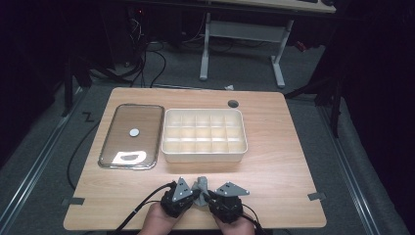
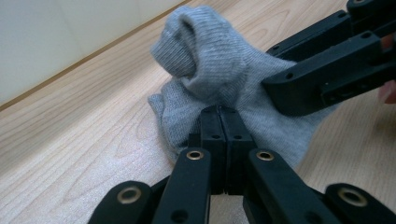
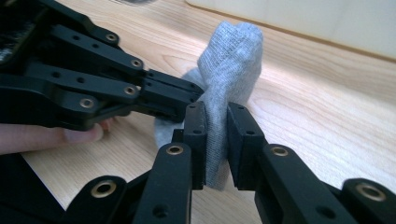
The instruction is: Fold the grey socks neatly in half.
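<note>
Both tools grip one grey sock (image 2: 219, 70) at the near edge of the surface (image 1: 274, 171): left tool (image 2: 219, 122) pinched tight on its lower fold, right tool (image 3: 216, 140) clamped on its raised end. Step judged: folding or rolling the sock. Next move likely calls for carrying it to the divided box (image 1: 204, 155) beyond the tools.

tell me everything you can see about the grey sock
The grey sock is ribbed knit fabric, soft and bunched, with one rolled end standing up off the wooden table near its front edge, in front of the white divided box. The left gripper is shut on its lower part; the right gripper pinches a folded strip of it between its pads. Its lower folds lie on the table.
</note>
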Action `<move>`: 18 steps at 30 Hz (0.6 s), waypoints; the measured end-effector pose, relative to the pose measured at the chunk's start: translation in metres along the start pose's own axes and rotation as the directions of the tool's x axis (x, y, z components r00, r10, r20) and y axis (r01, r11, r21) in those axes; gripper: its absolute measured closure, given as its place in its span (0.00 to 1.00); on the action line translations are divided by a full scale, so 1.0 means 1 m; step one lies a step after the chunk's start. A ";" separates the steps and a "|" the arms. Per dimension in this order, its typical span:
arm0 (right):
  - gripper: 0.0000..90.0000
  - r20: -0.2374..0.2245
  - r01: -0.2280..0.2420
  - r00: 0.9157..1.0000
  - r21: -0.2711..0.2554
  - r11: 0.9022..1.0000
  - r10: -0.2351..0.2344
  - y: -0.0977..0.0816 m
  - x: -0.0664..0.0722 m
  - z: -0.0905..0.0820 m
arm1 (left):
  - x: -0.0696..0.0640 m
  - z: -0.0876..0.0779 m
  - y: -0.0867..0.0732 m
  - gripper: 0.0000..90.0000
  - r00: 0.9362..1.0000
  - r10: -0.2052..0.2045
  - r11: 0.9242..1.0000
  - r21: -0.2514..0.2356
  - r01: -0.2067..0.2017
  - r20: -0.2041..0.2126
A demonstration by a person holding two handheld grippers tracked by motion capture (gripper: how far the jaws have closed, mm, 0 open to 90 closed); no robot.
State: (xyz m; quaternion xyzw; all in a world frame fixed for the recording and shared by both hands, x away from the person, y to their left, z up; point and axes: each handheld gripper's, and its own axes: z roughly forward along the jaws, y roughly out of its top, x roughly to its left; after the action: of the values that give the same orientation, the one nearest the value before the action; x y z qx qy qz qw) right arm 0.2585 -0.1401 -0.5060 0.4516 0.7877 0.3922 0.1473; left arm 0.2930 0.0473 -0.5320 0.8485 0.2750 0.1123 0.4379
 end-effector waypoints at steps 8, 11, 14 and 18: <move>0.82 -0.008 0.017 1.000 0.009 1.000 -0.017 0.003 -0.001 0.000 | 0.001 0.000 0.000 1.00 1.000 -0.004 1.000 0.002 0.004 0.003; 0.77 0.002 -0.004 1.000 -0.029 1.000 0.004 0.004 -0.010 -0.010 | 0.001 0.000 0.000 1.00 1.000 -0.005 1.000 0.003 0.005 0.005; 0.75 0.045 -0.017 0.999 -0.052 0.999 0.019 0.003 -0.019 -0.016 | 0.001 0.000 0.000 1.00 1.000 -0.006 1.000 0.003 0.006 0.006; 0.77 0.107 -0.001 0.994 -0.025 1.000 0.004 0.000 -0.029 -0.013 | 0.001 0.000 0.000 1.00 1.000 -0.004 1.000 0.002 0.004 0.006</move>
State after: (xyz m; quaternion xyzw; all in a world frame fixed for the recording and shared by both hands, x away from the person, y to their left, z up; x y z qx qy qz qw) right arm 0.2664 -0.1702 -0.5015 0.4710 0.7733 0.3774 0.1943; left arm 0.2941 0.0475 -0.5321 0.8488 0.2757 0.1084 0.4380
